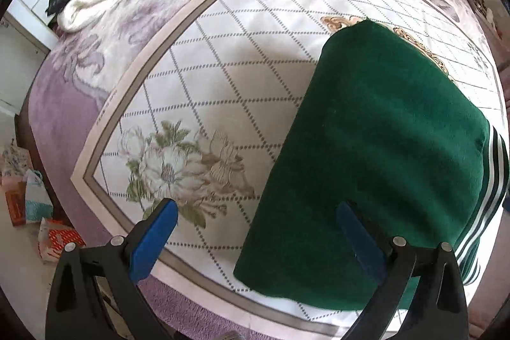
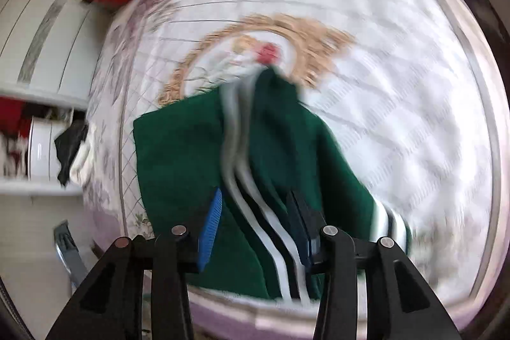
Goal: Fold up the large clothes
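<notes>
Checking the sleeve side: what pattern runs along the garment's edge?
White and dark stripes on green; clearest in right wrist view.

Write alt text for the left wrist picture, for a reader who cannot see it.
A folded green garment with white stripes along one edge lies on a bed cover printed with a diamond grid and flowers. The left gripper hangs open above its near edge, holding nothing.

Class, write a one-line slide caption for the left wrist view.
Open left gripper above a folded green garment on a flowered bedspread.
</notes>
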Motion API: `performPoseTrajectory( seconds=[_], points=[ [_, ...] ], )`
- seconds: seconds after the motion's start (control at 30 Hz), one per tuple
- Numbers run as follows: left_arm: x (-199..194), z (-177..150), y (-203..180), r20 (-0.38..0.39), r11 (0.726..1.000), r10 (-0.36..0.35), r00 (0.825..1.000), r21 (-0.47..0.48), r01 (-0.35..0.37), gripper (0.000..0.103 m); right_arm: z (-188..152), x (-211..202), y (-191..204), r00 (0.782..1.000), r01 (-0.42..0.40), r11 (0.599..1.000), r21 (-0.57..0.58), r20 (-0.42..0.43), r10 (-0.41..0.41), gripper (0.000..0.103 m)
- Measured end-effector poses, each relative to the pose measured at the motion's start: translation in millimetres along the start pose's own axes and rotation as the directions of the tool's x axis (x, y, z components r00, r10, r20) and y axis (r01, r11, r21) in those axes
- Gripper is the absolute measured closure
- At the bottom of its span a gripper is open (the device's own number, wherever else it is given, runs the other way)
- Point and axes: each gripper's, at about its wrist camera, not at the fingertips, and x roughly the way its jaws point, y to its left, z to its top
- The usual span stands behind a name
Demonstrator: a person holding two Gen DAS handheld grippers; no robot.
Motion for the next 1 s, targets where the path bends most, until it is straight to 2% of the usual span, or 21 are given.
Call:
performPoseTrajectory(
  seconds=[0.03, 0.07, 0.1, 0.17, 0.2, 0.27, 0.33, 0.37, 0.4, 0.43, 0.5, 0.6, 0.63, 0.67, 0.77, 0.83, 0.93, 0.97, 1.0],
  points=[
    [0, 3, -3, 0.007, 1.0, 0.005, 1.0, 0.007, -0.005, 0.0, 6, 12, 6, 1.0, -0.003, 0.999, -0.042, -0.008, 0.003, 0.058],
    [1, 7, -7, 0.019, 1.0, 0.015, 1.0, 0.019, -0.015, 0.0, 11, 28, 7, 0.997, 0.059, 0.995, -0.08, -0.035, -0.062, 0.058],
    [2, 9, -11, 0.028, 0.999, 0.029, 0.999, 0.033, -0.03, 0.0, 16, 48, 5, 0.985, 0.146, 0.983, -0.109, -0.074, -0.155, 0.058],
    [7, 12, -16, 0.028, 0.997, 0.054, 0.998, 0.062, -0.056, 0.0, 24, 81, -20, 0.943, 0.277, 0.956, -0.1, -0.164, -0.291, 0.058],
    [10, 13, -17, 0.021, 0.996, 0.054, 0.998, 0.069, -0.055, 0.0, 26, 88, -36, 0.94, 0.27, 0.961, -0.06, -0.2, -0.277, 0.058],
    [10, 16, -15, 0.006, 0.998, 0.026, 1.0, 0.063, -0.026, 0.0, 34, 81, -45, 0.953, 0.215, 0.977, -0.012, -0.217, -0.213, 0.058],
    [5, 18, -10, 0.005, 0.999, -0.014, 1.0, 0.048, 0.014, 0.0, 34, 51, -46, 0.967, 0.191, 0.981, -0.007, -0.169, -0.19, 0.048],
    [3, 20, -7, 0.005, 0.998, -0.049, 0.999, 0.04, 0.048, 0.0, 32, 39, -48, 0.974, 0.179, 0.984, -0.008, -0.138, -0.179, 0.03],
    [2, 21, -4, 0.004, 0.996, -0.083, 0.997, 0.028, 0.083, 0.0, 33, 31, -47, 0.98, 0.157, 0.987, -0.011, -0.118, -0.158, 0.008],
    [2, 22, -4, 0.003, 0.995, -0.095, 0.995, 0.02, 0.095, 0.0, 33, 27, -49, 0.988, 0.112, 0.994, -0.018, -0.105, -0.113, 0.002],
    [9, 25, -5, -0.012, 0.992, -0.123, 0.992, 0.012, 0.123, 0.0, 22, 32, -48, 0.99, 0.077, 0.997, -0.029, -0.113, -0.08, 0.001],
    [27, 31, -19, -0.036, 0.983, -0.173, 0.984, 0.051, 0.175, 0.0, 22, 67, -49, 0.98, 0.058, 0.993, -0.102, -0.184, -0.076, 0.001],
    [39, 34, -28, -0.071, 0.978, -0.184, 0.98, 0.084, 0.19, 0.0, 22, 81, -50, 0.974, 0.063, 0.991, -0.117, -0.208, -0.087, 0.001],
    [47, 36, -33, -0.097, 0.973, -0.196, 0.976, 0.103, 0.206, 0.0, 22, 94, -53, 0.969, 0.04, 0.994, -0.103, -0.238, -0.063, 0.001],
    [67, 43, -43, -0.153, 0.949, -0.288, 0.945, 0.089, 0.304, 0.0, 26, 119, -70, 0.948, -0.071, 0.997, -0.001, -0.311, 0.067, 0.001],
    [71, 48, -45, -0.153, 0.947, -0.298, 0.942, 0.076, 0.312, 0.0, 28, 131, -82, 0.918, -0.174, 0.981, 0.08, -0.348, 0.191, 0.0],
    [69, 51, -45, -0.116, 0.938, -0.329, 0.937, 0.077, 0.339, 0.001, 27, 136, -85, 0.9, -0.272, 0.956, 0.108, -0.323, 0.292, 0.001],
    [66, 50, -45, -0.092, 0.937, -0.332, 0.939, 0.084, 0.34, 0.004, 26, 138, -83, 0.897, -0.286, 0.953, 0.098, -0.322, 0.302, 0.004],
    [62, 49, -44, -0.07, 0.938, -0.327, 0.942, 0.093, 0.332, 0.011, 25, 138, -79, 0.893, -0.305, 0.948, 0.091, -0.317, 0.318, 0.019]
  ],
)
